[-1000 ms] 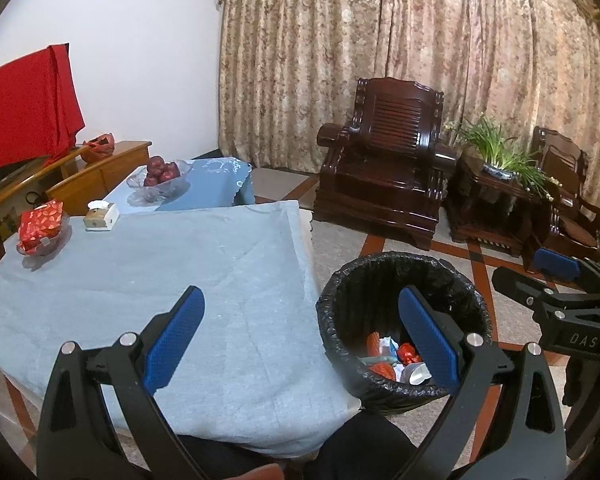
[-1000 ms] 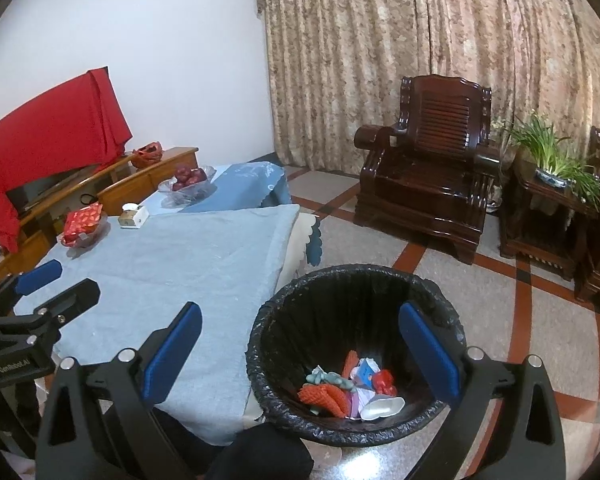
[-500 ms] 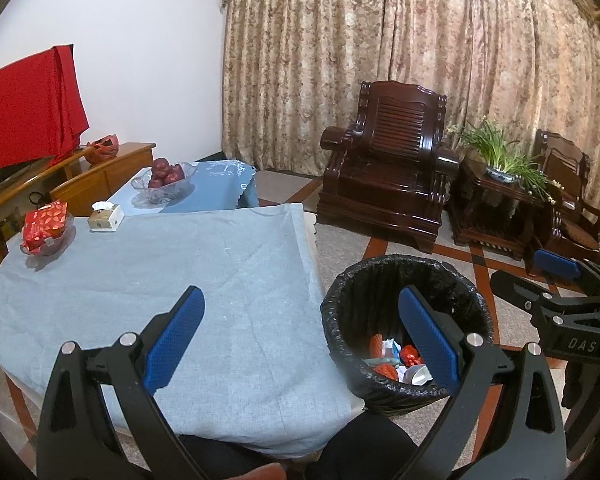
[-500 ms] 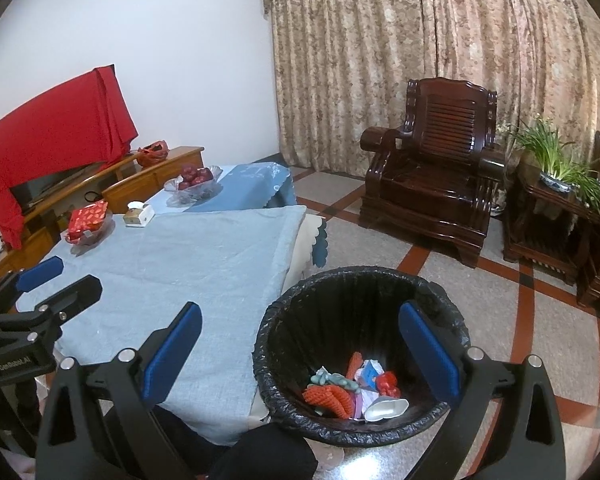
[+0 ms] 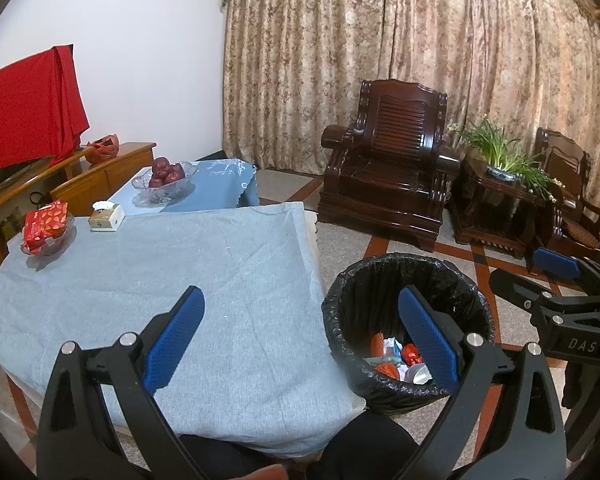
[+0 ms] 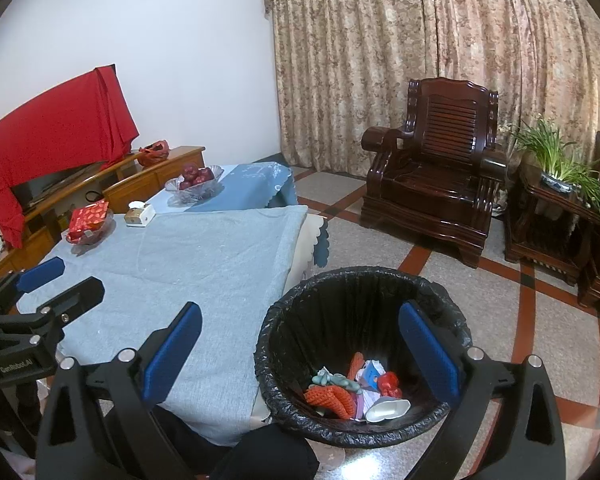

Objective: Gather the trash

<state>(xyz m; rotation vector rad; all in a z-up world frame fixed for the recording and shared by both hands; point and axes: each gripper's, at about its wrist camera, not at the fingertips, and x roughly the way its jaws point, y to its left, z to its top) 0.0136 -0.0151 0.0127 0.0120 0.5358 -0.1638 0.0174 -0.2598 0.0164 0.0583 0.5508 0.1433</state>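
Both grippers hang spread wide and empty: the left gripper above the near right corner of the counter, the right gripper above the round trash bin, their fingers faced with ribbed blue pads. The counter wears a matte, woven grey-blue cloth. The bin, lined with a crinkled glossy black bag, stands on the speckled stone floor just beside that corner. In its bottom lies the trash: an orange knitted piece, red crumpled wrappers, a white cup on its side. At the far left edge sit a cut-glass bowl of red packets and a small tissue box.
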